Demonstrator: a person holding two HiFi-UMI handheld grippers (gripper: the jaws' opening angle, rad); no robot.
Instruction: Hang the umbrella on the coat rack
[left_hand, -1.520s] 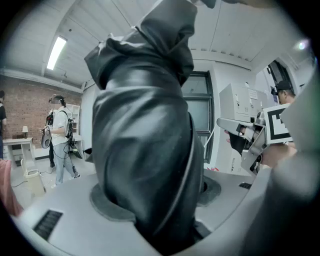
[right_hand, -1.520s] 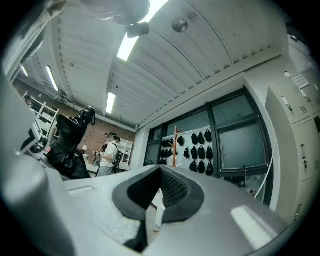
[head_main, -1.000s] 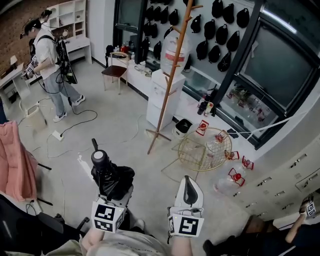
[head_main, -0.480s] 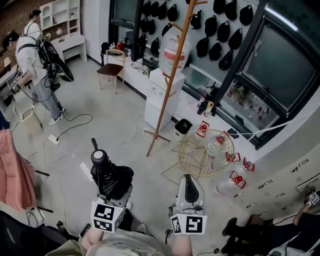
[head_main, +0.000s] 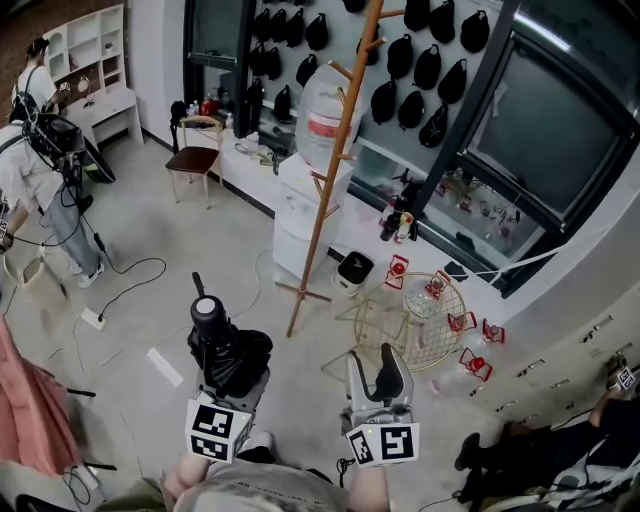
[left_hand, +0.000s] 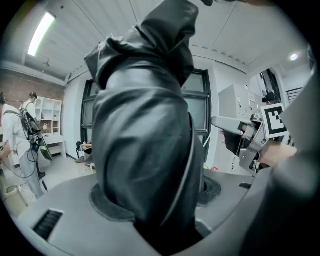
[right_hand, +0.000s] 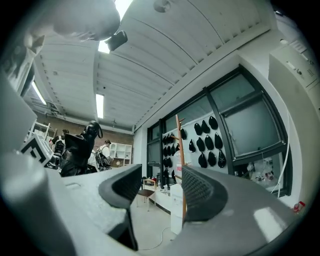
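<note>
**A:** What sort of room was it?

**B:** A grey concrete floor (head_main: 150, 300) strewn with cables, and black bags on the far wall. The wooden coat rack (head_main: 325, 190) stood in front of a white water dispenser (head_main: 300, 210), at about one o'clock from the umbrella (head_main: 228, 350).

**A:** And the umbrella itself?

**B:** It was folded, black and upright in the left gripper (head_main: 235, 378), well apart from the rack. The jaws were clamped low on its bunched canopy. The handle knob (head_main: 207, 308) and its short strap (head_main: 197, 286) stuck out at twelve o'clock above them.

**A:** The right gripper (head_main: 380, 375)?

**B:** It was at three o'clock of the left one. Its jaws had just been opening and stood apart with nothing between them, and the rack showed through the gap.

**A:** How would the umbrella handle?

**B:** Light, I judged. It had a stiff shaft inside soft, slick fabric that could slide or squash under the jaws. The grip round the bundle looked sound for carrying. For hanging, the strap at the top seemed the part to bring over a peg (head_main: 340, 70), and the free gripper could hold it open.
</note>
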